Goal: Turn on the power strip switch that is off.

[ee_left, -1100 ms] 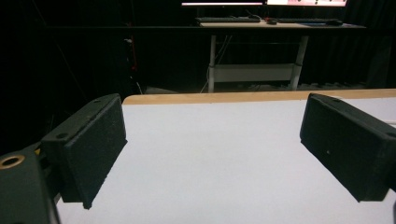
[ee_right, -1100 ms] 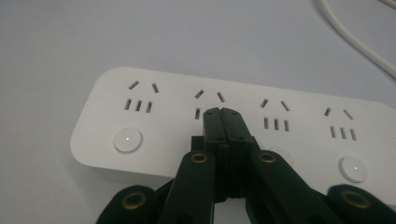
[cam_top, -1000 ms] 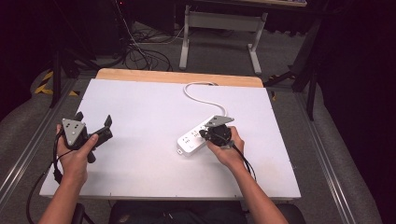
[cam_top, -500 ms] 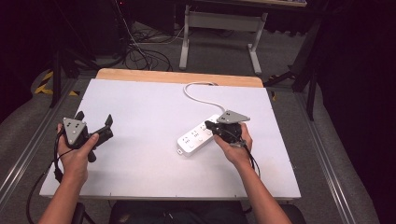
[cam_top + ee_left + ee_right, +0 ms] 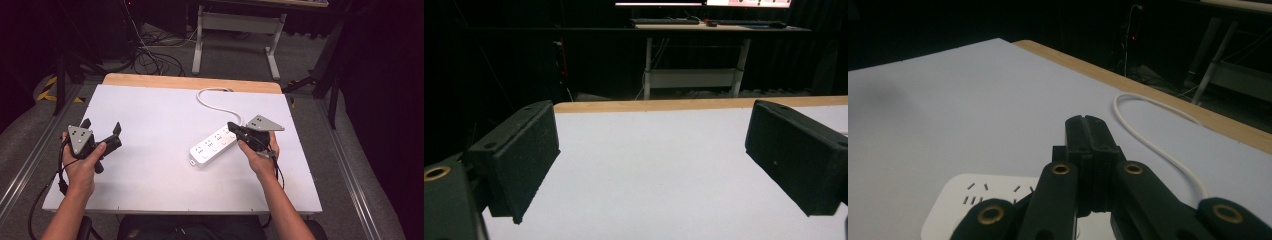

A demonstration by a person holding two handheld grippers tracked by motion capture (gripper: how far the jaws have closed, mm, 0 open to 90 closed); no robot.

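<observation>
A white power strip (image 5: 212,146) lies at an angle right of the table's middle, and its white cable (image 5: 210,102) loops toward the far edge. My right gripper (image 5: 231,126) is shut with nothing between its jaws, and its tips are over the strip's far end. In the right gripper view the closed jaws (image 5: 1086,122) point across the table, the power strip (image 5: 968,200) lies below them, and the cable (image 5: 1148,135) curves off to the right. My left gripper (image 5: 102,126) is held open over the table's left side. Bare white tabletop lies between its fingers (image 5: 651,150).
The white tabletop (image 5: 150,190) has a wooden strip (image 5: 190,82) along its far edge. Beyond it stand a metal desk frame (image 5: 235,35) and loose floor cables (image 5: 150,55). Metal rails (image 5: 345,170) run along both sides of the table.
My right gripper has shifted to the right and turned, so its tips now sit at the strip's far end. The left gripper has stayed put.
</observation>
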